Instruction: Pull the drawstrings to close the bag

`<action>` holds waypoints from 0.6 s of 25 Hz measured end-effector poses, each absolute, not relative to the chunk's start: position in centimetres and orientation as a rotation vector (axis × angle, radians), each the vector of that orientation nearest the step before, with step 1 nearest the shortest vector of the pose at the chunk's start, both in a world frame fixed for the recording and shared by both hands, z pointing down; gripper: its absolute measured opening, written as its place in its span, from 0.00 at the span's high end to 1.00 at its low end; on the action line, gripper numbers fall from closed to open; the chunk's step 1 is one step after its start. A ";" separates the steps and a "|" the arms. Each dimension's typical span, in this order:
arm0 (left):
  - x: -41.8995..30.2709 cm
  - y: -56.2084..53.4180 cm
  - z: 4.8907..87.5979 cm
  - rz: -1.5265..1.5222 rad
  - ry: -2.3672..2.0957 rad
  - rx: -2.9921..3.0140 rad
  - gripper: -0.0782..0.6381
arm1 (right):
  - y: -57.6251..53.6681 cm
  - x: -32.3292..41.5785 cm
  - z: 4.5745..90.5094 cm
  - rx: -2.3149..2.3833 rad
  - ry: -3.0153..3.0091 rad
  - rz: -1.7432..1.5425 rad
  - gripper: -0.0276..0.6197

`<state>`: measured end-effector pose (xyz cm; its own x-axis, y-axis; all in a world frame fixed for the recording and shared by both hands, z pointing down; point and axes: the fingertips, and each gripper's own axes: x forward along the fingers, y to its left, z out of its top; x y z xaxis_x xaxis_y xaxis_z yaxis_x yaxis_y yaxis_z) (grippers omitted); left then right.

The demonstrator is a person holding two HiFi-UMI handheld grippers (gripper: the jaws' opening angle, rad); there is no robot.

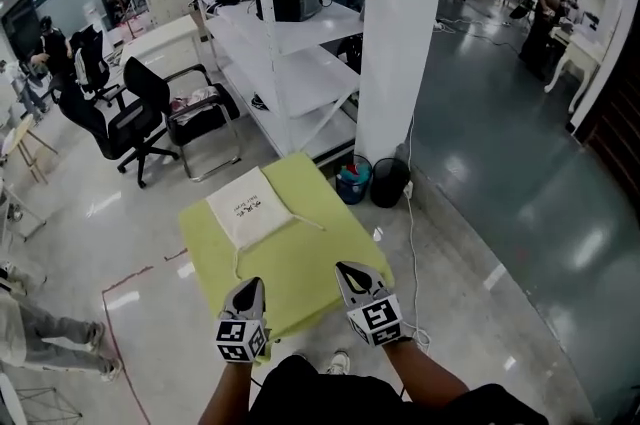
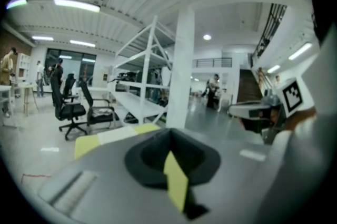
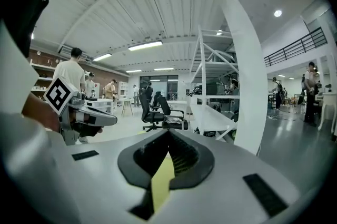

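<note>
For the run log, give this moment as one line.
bag: flat on table, untouched | left hand-held gripper: shut, empty | right hand-held gripper: shut, empty

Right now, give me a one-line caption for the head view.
Shut, empty left gripper and right gripper at the table's near edge; bag lies flat, drawstrings loose.

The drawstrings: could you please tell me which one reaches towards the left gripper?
The drawstring running down from the bag's near-left corner; the other drawstring trails right.
</note>
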<state>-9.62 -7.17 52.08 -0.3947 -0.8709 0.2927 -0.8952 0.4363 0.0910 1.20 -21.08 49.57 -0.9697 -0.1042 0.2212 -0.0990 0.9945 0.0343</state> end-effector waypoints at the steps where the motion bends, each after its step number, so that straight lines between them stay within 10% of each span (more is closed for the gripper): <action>1: -9.8 -6.9 52.4 0.120 -2.403 1.503 0.88 | -21.1 0.9 49.9 0.139 -2.909 -0.033 0.97; 15: -15.5 -5.5 59.2 0.127 -2.350 1.346 0.88 | -23.4 -5.9 56.4 0.073 -2.757 -0.033 0.97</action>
